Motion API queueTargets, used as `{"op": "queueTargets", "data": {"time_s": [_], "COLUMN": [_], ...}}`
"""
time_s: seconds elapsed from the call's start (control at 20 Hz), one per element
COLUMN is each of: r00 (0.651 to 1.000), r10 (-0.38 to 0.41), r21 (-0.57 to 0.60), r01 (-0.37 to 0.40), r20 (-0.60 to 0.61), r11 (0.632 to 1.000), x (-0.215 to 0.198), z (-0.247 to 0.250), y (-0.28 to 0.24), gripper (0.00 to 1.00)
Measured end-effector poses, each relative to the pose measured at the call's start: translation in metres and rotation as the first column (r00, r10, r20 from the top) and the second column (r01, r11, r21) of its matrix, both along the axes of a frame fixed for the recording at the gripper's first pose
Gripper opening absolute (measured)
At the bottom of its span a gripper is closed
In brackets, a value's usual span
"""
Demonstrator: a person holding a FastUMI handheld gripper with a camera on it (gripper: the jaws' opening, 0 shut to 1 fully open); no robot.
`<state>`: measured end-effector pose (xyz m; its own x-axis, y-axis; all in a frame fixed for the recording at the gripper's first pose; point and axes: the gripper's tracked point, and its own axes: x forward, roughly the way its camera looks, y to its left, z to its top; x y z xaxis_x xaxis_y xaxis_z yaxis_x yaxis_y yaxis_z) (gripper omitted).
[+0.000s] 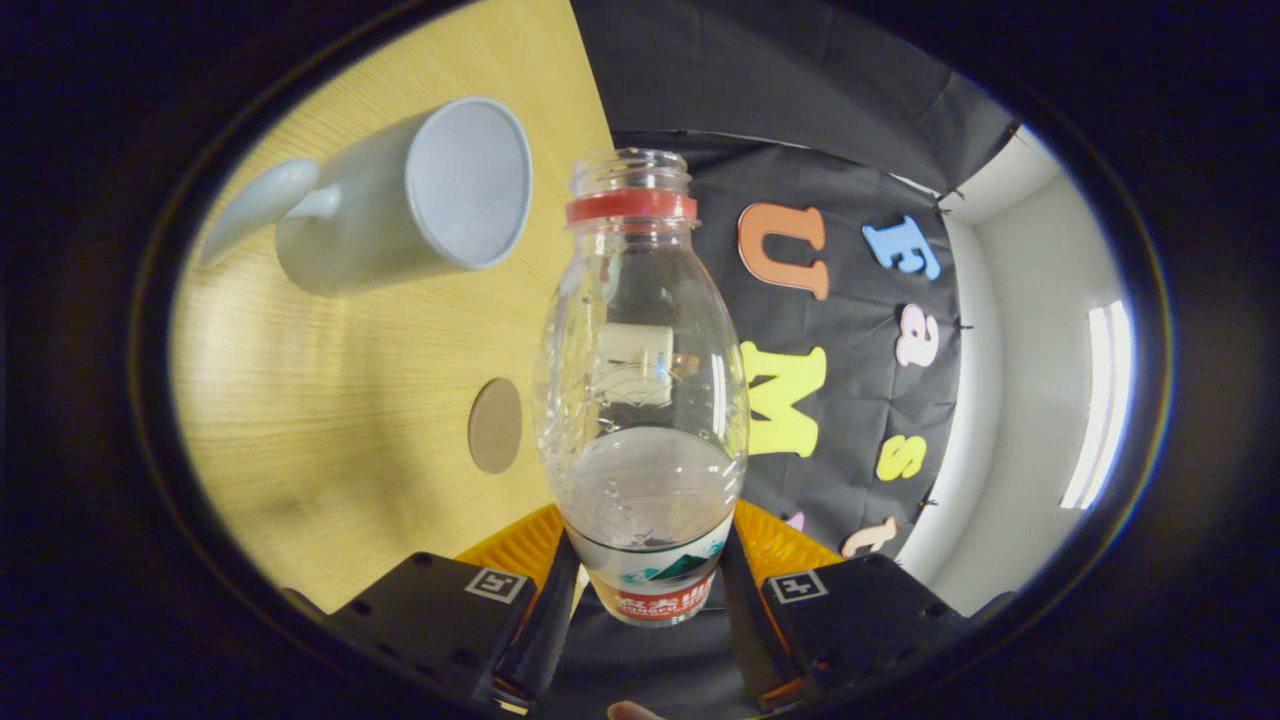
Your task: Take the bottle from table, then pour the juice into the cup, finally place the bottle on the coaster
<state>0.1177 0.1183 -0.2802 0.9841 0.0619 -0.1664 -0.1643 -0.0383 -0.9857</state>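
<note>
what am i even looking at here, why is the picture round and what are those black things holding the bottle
This is shot by a fisheye camera that rides on a handheld gripper, a two-finger clamp that a person carries, with no robot arm behind it. The lens bends everything into a round picture, and here the whole view is turned sideways. The two black fingers at the bottom are shut on a clear plastic bottle, pressing on its lower part from both sides. The bottle has a red neck ring, no cap, and seems nearly empty. Beyond the fingers lies a wooden table. On it stand a pale grey cup with a handle, its open mouth facing the camera, and a small round brown coaster nearer the bottle. The bottle's mouth is close to the cup but not over it.
</note>
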Motion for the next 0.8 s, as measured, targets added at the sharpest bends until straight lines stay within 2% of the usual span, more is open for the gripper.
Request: {"op": "queueTargets", "data": {"time_s": [0.8], "r00": [0.999], "r10": [0.015], "r21": [-0.098], "r01": [-0.011], "r20": [0.032], "r11": [0.995], "x": [0.003], "z": [0.018], "y": [-0.001], "gripper": [0.73]}}
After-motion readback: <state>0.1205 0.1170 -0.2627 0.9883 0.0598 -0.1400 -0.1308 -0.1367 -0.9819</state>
